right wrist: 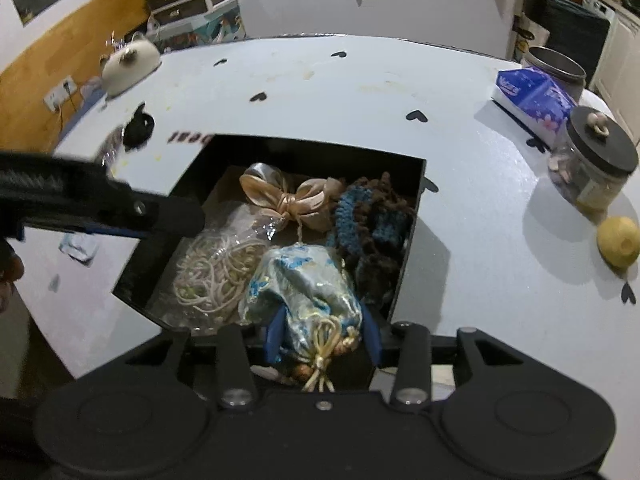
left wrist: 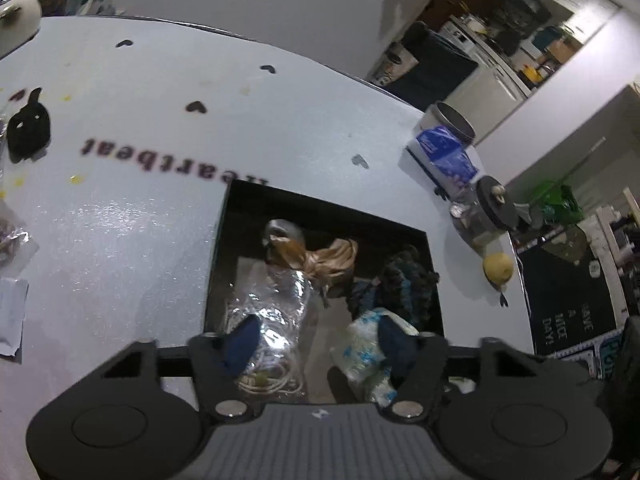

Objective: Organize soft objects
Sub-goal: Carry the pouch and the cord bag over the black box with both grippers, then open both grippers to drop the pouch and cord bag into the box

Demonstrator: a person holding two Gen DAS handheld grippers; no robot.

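A black open box (right wrist: 408, 236) sits on the white table and holds soft things: a beige satin bow (right wrist: 288, 196), a clear bag of cream cords (right wrist: 212, 272), a blue and brown knitted piece (right wrist: 368, 220) and a light blue brocade pouch (right wrist: 308, 292). My right gripper (right wrist: 324, 332) is shut on the pouch, just inside the box's near edge. My left gripper (left wrist: 316, 336) is open and empty above the near side of the box (left wrist: 224, 236); the pouch (left wrist: 364, 344) lies by its right finger. The left gripper also shows in the right wrist view (right wrist: 120, 208).
On the table's right side stand a lidded glass jar (right wrist: 592, 168), a blue tissue pack (right wrist: 532, 96), a metal tin (right wrist: 556, 68) and a yellow lemon (right wrist: 618, 240). A black plush (left wrist: 30, 124) and a cream teapot (right wrist: 128, 64) sit at the left.
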